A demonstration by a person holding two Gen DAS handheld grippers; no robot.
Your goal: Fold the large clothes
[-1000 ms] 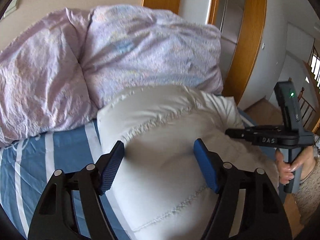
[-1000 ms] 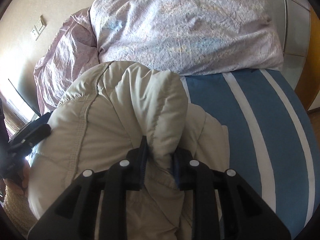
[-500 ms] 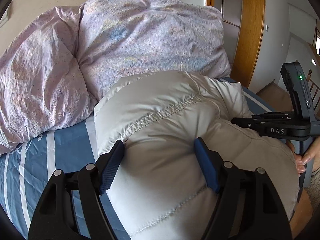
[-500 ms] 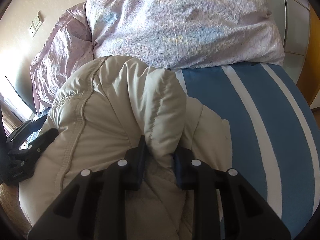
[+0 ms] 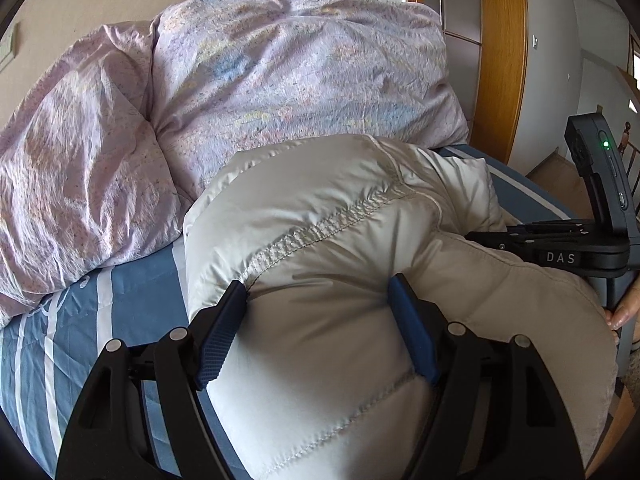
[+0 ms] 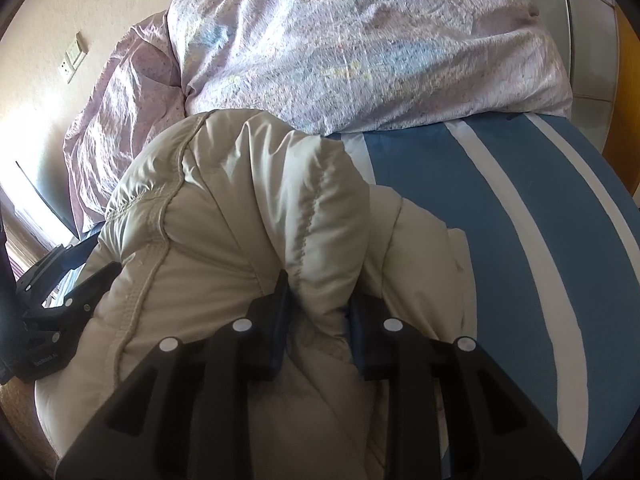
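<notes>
The padded jacket (image 5: 328, 280) lies bunched on the near part of the bed (image 6: 520, 208), its far edge touching the lilac duvet (image 5: 280, 80) heaped against the wall. It is a puffy, quilted thing in pale cream fabric, soft and full of air, so it will likely feel light for its bulk, give way under any pinch and spring back when let go. The smooth shell looks slippery; a shallow bite on one layer could slide out.

The left tongs (image 5: 320, 320) stand wide, with a fat roll of the jacket between the blue pads, which press into it on both sides: a clamp on a thick bundle. The right tongs (image 6: 320, 308) are nearly together, squeezing a narrower ridge of the jacket that rises between them.

The stitched seams (image 5: 320, 228) and the corded edge (image 6: 160, 240) seem the best places to hold, being firmer than the open panels. Holding both far-apart sides, as now, should keep the bulk from sagging in the middle. Pressing the air out after each fold will probably be needed, or the layers will puff open again on the striped sheet (image 5: 120, 320).
</notes>
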